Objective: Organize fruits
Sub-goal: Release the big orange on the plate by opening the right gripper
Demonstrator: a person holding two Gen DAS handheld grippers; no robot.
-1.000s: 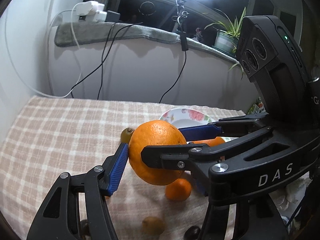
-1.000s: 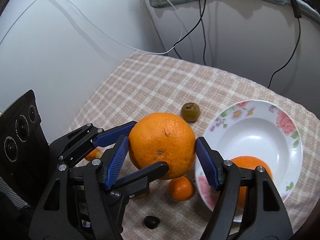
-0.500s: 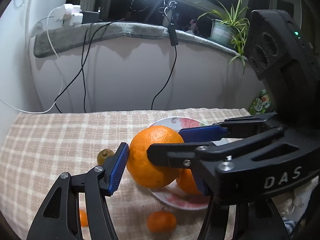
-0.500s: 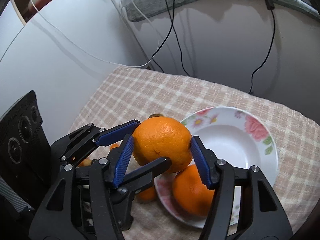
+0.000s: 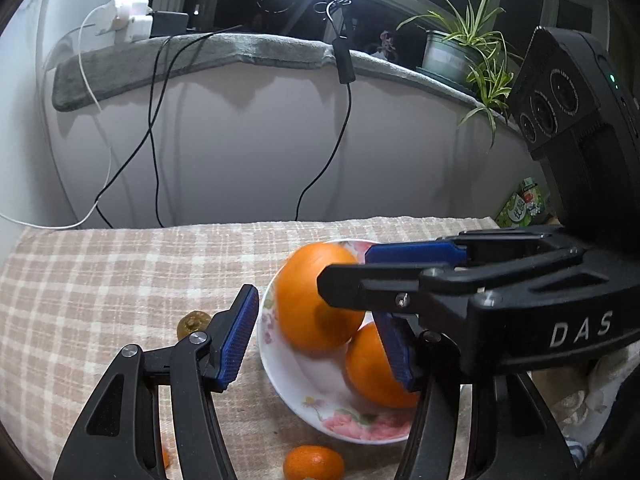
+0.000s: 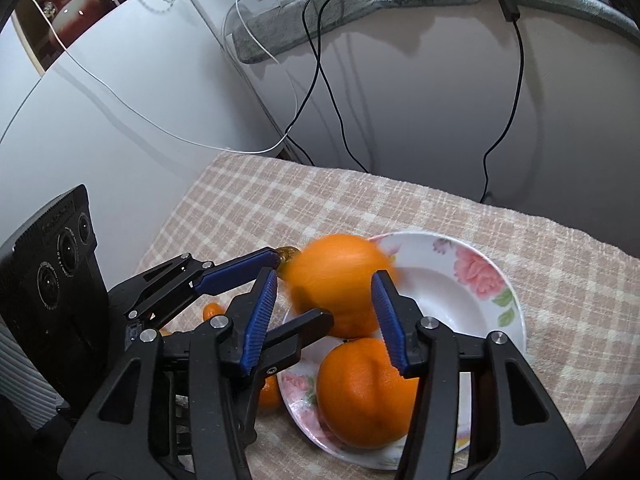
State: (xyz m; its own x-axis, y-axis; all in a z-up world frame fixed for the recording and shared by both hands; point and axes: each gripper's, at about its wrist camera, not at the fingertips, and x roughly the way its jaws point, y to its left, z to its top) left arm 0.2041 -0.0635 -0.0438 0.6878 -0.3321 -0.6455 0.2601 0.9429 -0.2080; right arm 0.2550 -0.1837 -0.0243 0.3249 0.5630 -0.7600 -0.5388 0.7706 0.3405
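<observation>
Checked cloth (image 6: 500,240); floral bowl (image 6: 460,280) holds orange (image 6: 364,392); blurred orange (image 6: 336,280) between both part-open claws; right claw (image 6: 324,320) narrowing.

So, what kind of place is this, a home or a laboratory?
Most likely a home, by a window at night. A table under a checked cloth carries a flowered plate with oranges, and a potted plant stands on the padded windowsill, beside chargers and loose cables.
</observation>
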